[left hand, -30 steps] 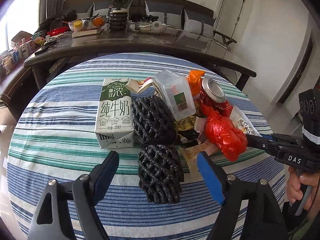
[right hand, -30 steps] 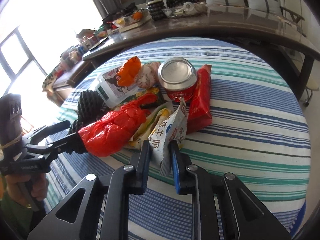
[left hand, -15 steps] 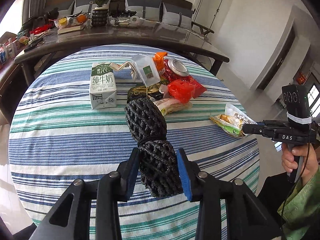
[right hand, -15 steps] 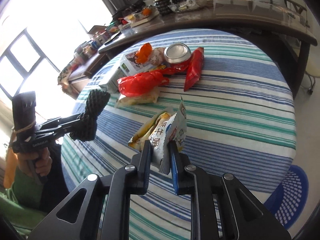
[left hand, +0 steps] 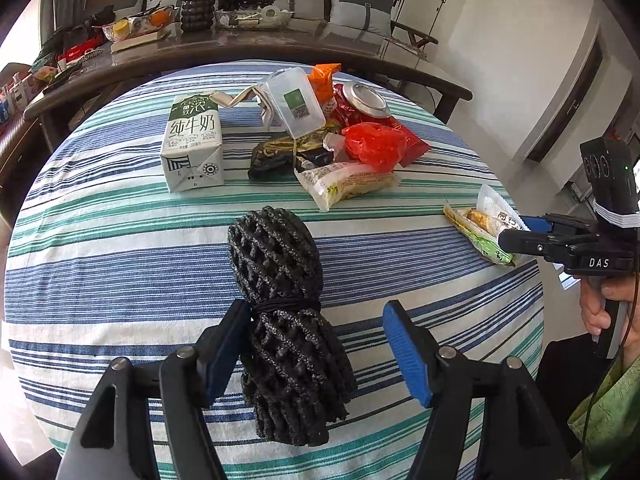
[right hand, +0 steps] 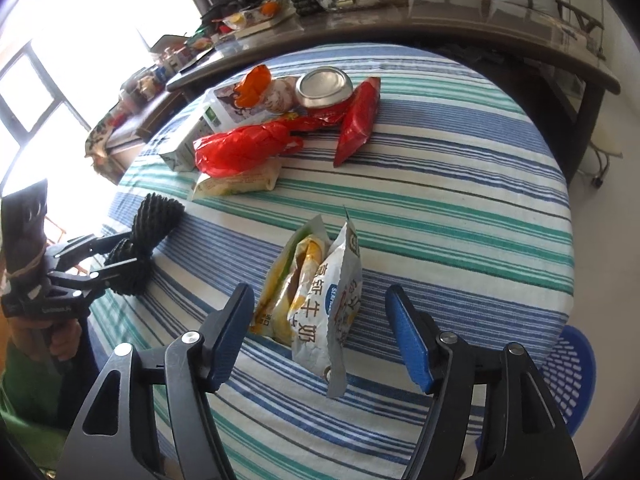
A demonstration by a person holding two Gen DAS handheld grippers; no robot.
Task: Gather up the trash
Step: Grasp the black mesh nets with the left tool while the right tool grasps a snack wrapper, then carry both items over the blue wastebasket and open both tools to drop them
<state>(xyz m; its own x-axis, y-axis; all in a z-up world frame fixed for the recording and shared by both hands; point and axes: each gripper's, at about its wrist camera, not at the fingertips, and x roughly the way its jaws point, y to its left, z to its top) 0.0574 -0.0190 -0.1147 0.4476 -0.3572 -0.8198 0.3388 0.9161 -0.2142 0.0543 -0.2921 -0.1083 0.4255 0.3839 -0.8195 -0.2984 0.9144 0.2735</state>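
My left gripper (left hand: 316, 344) is open around a black foam net bundle (left hand: 286, 320) that lies on the striped round table (left hand: 120, 264) near its front edge. My right gripper (right hand: 320, 332) is open around white and yellow snack wrappers (right hand: 320, 300) lying on the table; they also show in the left wrist view (left hand: 480, 228). Farther back lies a trash pile: milk carton (left hand: 192, 148), clear plastic box (left hand: 294, 102), red plastic bag (left hand: 374, 146), crushed can (right hand: 324, 88), red wrapper (right hand: 358, 120) and a pale snack packet (left hand: 344, 182).
A blue mesh basket (right hand: 568, 376) stands on the floor beyond the table's right edge. A dark long table (left hand: 240, 44) with clutter and a potted plant stands behind, with a sofa beyond it.
Both grippers opened. The left one let go of the black net bundle and the right one let go of the snack wrappers; both now lie on the table near its front edge.
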